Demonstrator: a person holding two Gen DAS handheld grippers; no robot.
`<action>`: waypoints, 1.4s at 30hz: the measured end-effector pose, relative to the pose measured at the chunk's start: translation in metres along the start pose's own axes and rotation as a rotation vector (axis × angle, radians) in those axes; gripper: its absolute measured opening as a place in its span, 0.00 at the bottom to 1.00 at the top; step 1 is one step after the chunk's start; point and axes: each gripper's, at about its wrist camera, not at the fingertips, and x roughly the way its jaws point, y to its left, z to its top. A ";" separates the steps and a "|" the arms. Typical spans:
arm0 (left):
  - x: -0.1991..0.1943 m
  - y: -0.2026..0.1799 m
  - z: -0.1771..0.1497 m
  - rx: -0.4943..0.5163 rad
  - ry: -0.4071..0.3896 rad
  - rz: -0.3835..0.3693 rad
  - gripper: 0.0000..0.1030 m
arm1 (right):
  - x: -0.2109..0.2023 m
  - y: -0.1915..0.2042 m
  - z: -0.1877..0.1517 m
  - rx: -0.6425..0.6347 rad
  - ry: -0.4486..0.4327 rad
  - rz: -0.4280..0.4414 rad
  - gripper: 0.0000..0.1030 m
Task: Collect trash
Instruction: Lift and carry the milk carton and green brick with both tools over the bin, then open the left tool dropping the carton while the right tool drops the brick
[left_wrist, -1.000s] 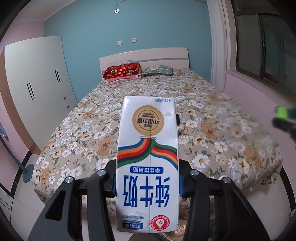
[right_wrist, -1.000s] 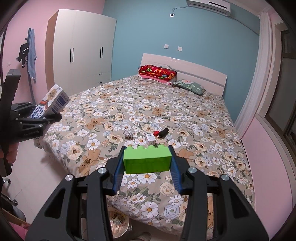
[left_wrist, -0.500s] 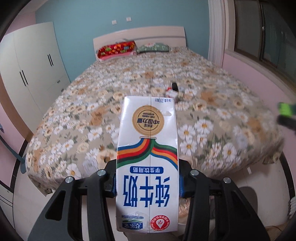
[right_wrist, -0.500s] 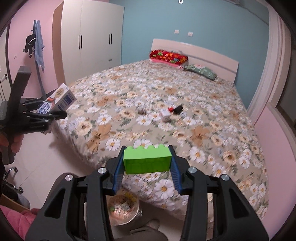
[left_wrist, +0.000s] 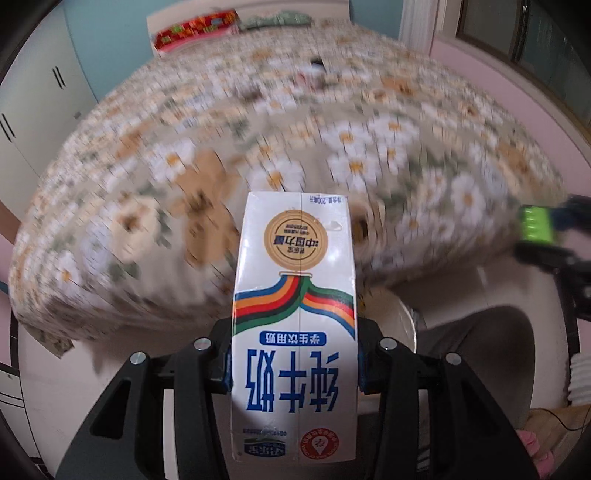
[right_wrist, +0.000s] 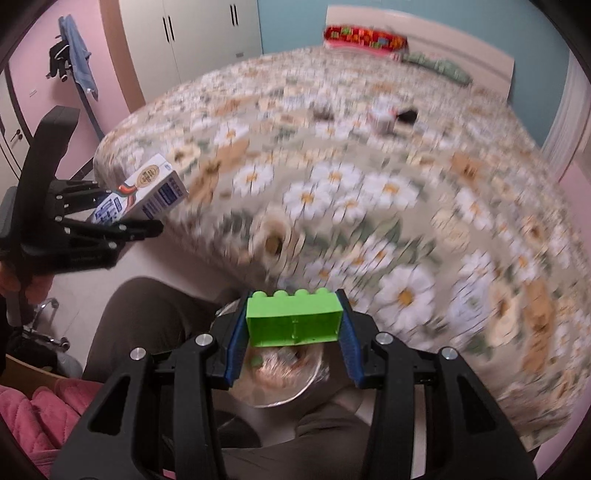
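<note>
Holding the green brick (right_wrist: 293, 317) in the right tool (right_wrist: 293, 334), centre it over the bin (right_wrist: 284, 373) before releasing; the left tool (left_wrist: 294, 363) clamps the milk carton (left_wrist: 294, 325).

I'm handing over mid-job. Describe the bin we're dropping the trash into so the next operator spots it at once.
Start at the foot of the flowered bed and look down to the floor. The bin is round with a clear liner, directly under the green block held in the right claw. Nothing else there is round and holds scraps.
</note>
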 end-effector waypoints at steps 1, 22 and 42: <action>0.009 -0.003 -0.004 0.005 0.019 -0.004 0.47 | 0.011 -0.001 -0.004 0.006 0.019 0.005 0.44; 0.143 -0.058 -0.066 0.106 0.302 -0.105 0.47 | 0.169 -0.006 -0.077 0.116 0.289 0.092 0.44; 0.251 -0.057 -0.075 0.034 0.501 -0.157 0.47 | 0.289 -0.007 -0.128 0.180 0.519 0.142 0.44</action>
